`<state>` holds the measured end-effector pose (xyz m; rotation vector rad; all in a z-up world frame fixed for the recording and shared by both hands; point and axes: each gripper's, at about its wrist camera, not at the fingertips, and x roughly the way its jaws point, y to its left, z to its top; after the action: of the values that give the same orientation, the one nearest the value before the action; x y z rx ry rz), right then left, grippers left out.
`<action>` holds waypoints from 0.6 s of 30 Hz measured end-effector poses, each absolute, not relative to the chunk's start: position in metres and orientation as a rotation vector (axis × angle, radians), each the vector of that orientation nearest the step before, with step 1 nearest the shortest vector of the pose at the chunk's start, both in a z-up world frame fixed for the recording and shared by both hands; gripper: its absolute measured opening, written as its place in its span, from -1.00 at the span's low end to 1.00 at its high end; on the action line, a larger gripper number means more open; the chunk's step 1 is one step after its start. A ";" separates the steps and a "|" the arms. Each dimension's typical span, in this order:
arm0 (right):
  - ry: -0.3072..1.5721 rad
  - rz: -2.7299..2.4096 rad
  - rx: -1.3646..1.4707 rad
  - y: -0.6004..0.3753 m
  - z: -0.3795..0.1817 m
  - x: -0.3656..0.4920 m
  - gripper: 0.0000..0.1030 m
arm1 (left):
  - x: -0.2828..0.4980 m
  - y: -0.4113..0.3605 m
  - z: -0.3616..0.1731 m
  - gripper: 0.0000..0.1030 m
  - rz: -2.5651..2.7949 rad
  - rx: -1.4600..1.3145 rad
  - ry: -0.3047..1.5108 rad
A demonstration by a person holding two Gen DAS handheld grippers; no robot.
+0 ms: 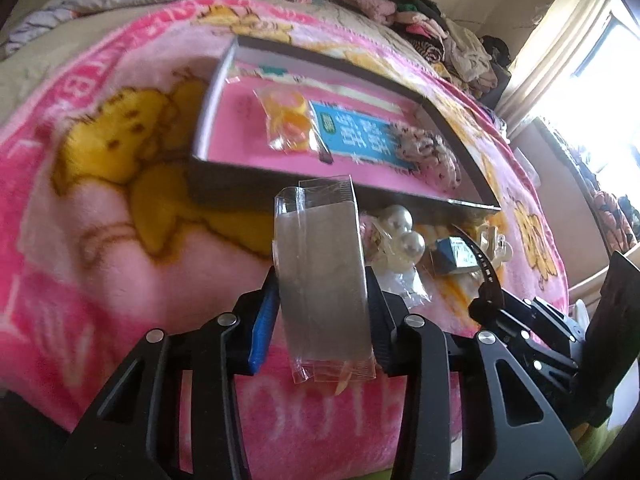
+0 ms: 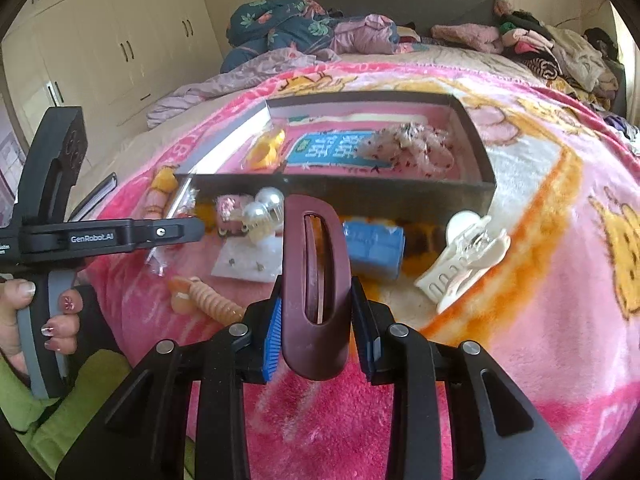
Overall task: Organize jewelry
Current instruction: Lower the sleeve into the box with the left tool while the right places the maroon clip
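Over the pink blanket on the bed, the left claw pinches a clear plastic packet; the right claw clamps a maroon hair clip, both held just before the open box.

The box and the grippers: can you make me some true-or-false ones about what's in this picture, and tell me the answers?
1. The left gripper holds a clear plastic packet. True.
2. The right gripper is empty. False: it holds a maroon hair clip.
3. The white claw clip lies inside the box. False: it lies on the pink blanket outside it.
4. A floral scrunchie is in the box. True.
5. Pearl clips sit in front of the box. True.
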<state>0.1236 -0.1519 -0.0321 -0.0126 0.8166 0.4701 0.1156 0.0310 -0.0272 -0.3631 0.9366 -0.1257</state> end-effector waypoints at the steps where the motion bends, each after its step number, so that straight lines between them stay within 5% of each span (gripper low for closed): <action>1: 0.812 0.472 -0.014 -0.151 -0.030 0.123 -0.43 | 0.114 0.033 -0.024 -0.39 -0.117 -0.355 0.928; 18: 0.756 0.501 -0.041 -0.124 0.001 0.141 -0.43 | 0.121 0.057 0.008 -0.39 -0.052 -0.304 0.834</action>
<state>0.1408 -0.1242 0.0005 -0.0407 0.7556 0.5014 0.1213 0.0570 0.0083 -0.3043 0.8336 -0.0523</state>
